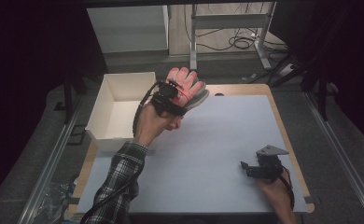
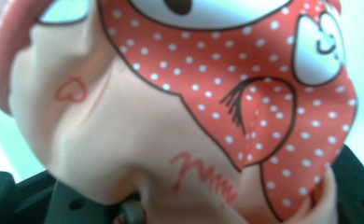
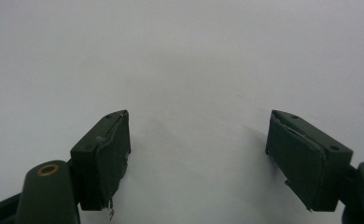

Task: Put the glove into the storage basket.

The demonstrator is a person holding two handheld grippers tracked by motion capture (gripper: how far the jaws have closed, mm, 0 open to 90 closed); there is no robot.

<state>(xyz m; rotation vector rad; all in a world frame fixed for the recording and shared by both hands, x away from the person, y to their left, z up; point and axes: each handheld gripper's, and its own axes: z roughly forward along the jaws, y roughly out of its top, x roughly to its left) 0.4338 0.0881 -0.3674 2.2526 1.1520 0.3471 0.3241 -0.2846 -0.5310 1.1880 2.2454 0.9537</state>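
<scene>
polka-dot print on glove (image 2: 245,84) in left tongs (image 1: 168,95), close up

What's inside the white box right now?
The white box shows bare white floor and walls in the high view. The left gripper, shut on the glove, and the near wall cover its near right corner, so that part stays unseen.

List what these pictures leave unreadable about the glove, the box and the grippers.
- Glove: its cuff is hidden in the high view by the left gripper; the left gripper view cuts its print off at the edges.
- White box: its near inner wall is hidden by its own rim.
- Right gripper: in the high view, its jaws are dark and too small to make out.
</scene>
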